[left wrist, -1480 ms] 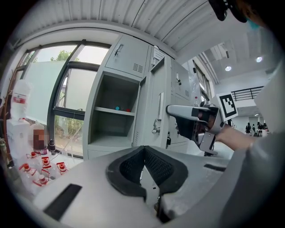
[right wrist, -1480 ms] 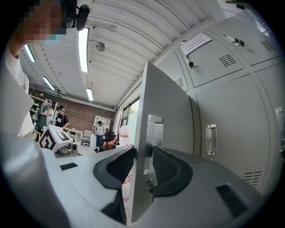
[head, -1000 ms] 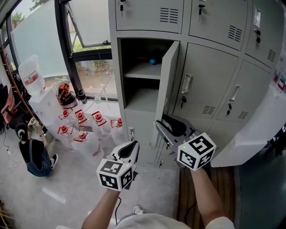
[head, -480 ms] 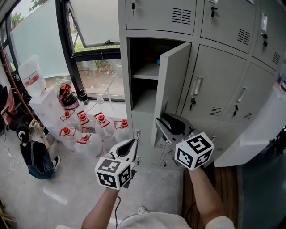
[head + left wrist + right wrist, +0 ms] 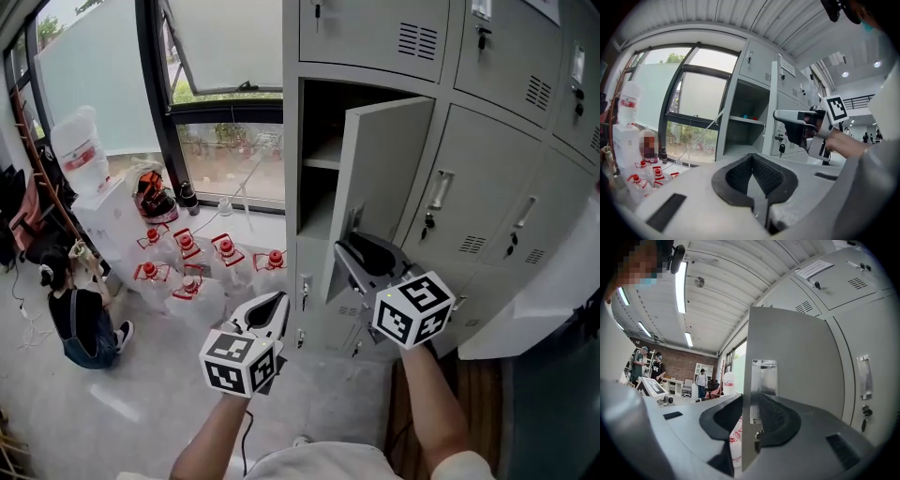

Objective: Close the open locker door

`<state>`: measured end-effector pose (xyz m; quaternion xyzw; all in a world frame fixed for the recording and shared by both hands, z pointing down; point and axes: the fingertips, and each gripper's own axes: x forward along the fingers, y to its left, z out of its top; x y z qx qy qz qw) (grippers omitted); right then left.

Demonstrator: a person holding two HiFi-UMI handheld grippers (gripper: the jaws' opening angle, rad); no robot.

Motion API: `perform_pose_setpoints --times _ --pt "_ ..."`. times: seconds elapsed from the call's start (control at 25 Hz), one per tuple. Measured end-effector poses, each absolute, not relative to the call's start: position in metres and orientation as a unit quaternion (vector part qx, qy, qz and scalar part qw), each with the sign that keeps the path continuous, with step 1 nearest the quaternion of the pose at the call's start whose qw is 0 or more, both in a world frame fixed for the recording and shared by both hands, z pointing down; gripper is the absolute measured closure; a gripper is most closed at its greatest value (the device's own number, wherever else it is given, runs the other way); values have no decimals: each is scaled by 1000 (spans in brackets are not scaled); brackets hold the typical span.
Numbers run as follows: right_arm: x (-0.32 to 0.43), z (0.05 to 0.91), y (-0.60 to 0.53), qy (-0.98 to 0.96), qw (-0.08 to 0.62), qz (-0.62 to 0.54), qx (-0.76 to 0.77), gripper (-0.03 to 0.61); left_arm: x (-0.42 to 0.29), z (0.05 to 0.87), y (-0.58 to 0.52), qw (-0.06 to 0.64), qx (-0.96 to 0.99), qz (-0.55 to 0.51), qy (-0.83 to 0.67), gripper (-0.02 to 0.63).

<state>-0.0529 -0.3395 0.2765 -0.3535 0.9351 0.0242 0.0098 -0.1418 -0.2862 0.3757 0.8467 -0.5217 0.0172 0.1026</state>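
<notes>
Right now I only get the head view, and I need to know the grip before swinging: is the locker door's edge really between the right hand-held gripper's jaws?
Observer: Yes. In the right gripper view the edge of the locker door stands between the jaws of the right hand-held gripper, which have just been closing; a gap shows between one pad and the door.
Operator: And the left one?
Observer: The left hand-held gripper is shut, with nothing between its jaws.
Operator: Anything inside?
Observer: A small blue thing sits on the shelf.
</notes>
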Motion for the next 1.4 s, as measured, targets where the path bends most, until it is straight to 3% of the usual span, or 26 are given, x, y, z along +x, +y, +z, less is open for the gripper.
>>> perform_pose_setpoints --times 1.4 --pt "-122 275 -462 939 13 9 -342 549 -224 378 -375 107 788 21 -606 607"
